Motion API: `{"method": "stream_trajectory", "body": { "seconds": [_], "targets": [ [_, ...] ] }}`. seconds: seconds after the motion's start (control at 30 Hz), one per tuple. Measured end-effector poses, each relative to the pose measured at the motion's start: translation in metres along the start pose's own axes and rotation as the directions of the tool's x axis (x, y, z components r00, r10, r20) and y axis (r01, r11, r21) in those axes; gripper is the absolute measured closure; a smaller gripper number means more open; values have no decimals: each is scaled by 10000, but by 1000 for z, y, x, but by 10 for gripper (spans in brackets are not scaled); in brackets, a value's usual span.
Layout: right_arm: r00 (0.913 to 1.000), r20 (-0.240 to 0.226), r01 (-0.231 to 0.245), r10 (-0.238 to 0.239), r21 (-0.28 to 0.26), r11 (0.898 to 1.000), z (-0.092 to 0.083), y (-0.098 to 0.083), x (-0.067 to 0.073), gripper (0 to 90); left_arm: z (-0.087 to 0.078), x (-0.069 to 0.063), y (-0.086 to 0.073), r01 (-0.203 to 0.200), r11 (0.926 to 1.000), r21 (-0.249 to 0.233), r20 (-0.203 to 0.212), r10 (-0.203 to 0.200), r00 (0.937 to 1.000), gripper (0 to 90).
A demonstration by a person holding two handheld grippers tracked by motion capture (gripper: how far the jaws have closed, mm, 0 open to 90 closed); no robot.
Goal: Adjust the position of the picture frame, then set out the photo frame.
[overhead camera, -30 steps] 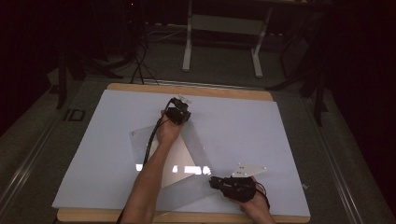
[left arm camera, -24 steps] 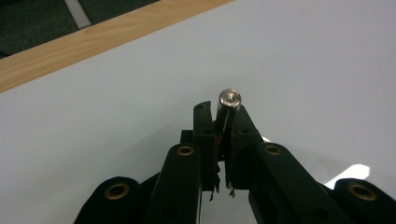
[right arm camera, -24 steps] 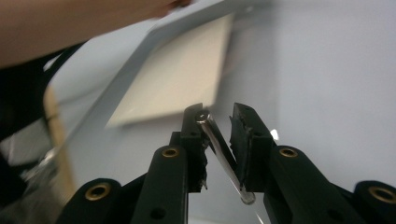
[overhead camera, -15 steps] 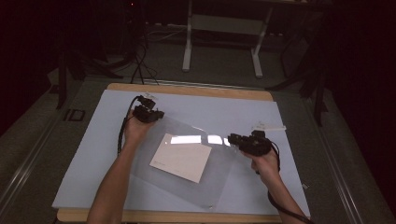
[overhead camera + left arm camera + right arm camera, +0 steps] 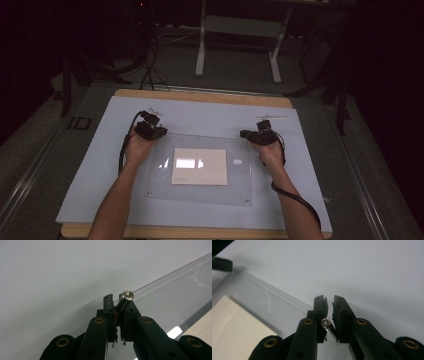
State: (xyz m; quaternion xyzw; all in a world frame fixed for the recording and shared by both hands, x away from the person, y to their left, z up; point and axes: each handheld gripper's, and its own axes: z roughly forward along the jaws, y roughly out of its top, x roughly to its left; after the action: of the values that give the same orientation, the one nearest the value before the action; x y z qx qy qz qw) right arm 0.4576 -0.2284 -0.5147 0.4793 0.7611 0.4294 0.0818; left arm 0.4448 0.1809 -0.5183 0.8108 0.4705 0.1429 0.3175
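Here each gripper's fingers pinch a small metal pin at the clear sheet's (image 5: 200, 172) far corners: left gripper (image 5: 119, 305), right gripper (image 5: 329, 305).

"ID" in white on the dark floor (image 5: 79, 123) left of table (nothing else legible).

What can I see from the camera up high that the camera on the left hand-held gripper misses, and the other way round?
High view alone: the whole table, both forearms, the right hand-held gripper at the clear sheet's far right corner, three small metal studs at its other corners, and the floor beyond.

Left gripper view alone: a close look at the left hand-held gripper shut on a small metal stud at the sheet's corner.

Both: the blue-grey table top, the clear sheet and the pale card under it.
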Motion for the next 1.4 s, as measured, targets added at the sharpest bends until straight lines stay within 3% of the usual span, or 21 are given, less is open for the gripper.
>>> {"method": "stream_trajectory", "body": {
  "seconds": [0.07, 0.2, 0.57, 0.73, 0.8, 0.83, 0.9, 1.0, 1.1, 1.27, 1.33, 1.4],
  "targets": [
    [10000, -24, -46, 46, -77, 10000, 2, -3, -1, 816, 0, 1, -5, 259, 9990, -372, 83, -256, 9996, 843],
    [9994, 175, 311, -312, 54, 9995, 2, -1, 2, 824, -3, -1, -7, 228, 9991, -354, 9, -228, 9997, 844],
    [9982, 412, 436, -434, -36, 9990, 5, 1, 4, 828, -4, -3, -10, 328, 9986, -422, -42, -330, 9994, 842],
    [9951, 557, 814, -819, 104, 9966, 4, 1, 6, 829, -4, -3, -11, 385, 9981, -491, -19, -386, 9993, 835],
    [9927, 692, 978, -988, 172, 9951, 4, 1, 8, 826, -4, -3, -12, 427, 9974, -580, -33, -430, 9991, 802],
    [9911, 754, 1090, -1100, 169, 9939, 4, 1, 9, 789, -5, -3, -13, 516, 9955, -799, -105, -526, 9986, 712],
    [9904, 777, 1138, -1145, 137, 9934, 3, 1, 9, 775, -7, -2, -16, 461, 9944, -952, 22, -462, 9989, 665],
    [9879, 774, 1348, -1341, -28, 9909, -3, -3, 10, 717, -11, -1, -18, 398, 9926, -1148, 49, -395, 9992, 651],
    [9875, 656, 1458, -1433, -340, 9887, -10, -10, 12, 684, -20, 3, -24, 597, 9836, -1700, 281, -557, 9980, 643],
    [9789, 938, 1879, -1817, -623, 9802, -17, -23, 14, 672, -29, 9, -32, 990, 9685, -2284, 515, -895, 9946, 612],
    [9755, 1090, 1982, -1910, -596, 9783, -17, -26, 14, 720, -32, 11, -36, 1222, 9599, -2525, 711, -1075, 9917, 607],
    [9731, 1307, 1990, -1899, -609, 9781, -17, -28, 14, 794, -33, 13, -39, 1264, 9573, -2599, 738, -1109, 9911, 607]
  ]
}}
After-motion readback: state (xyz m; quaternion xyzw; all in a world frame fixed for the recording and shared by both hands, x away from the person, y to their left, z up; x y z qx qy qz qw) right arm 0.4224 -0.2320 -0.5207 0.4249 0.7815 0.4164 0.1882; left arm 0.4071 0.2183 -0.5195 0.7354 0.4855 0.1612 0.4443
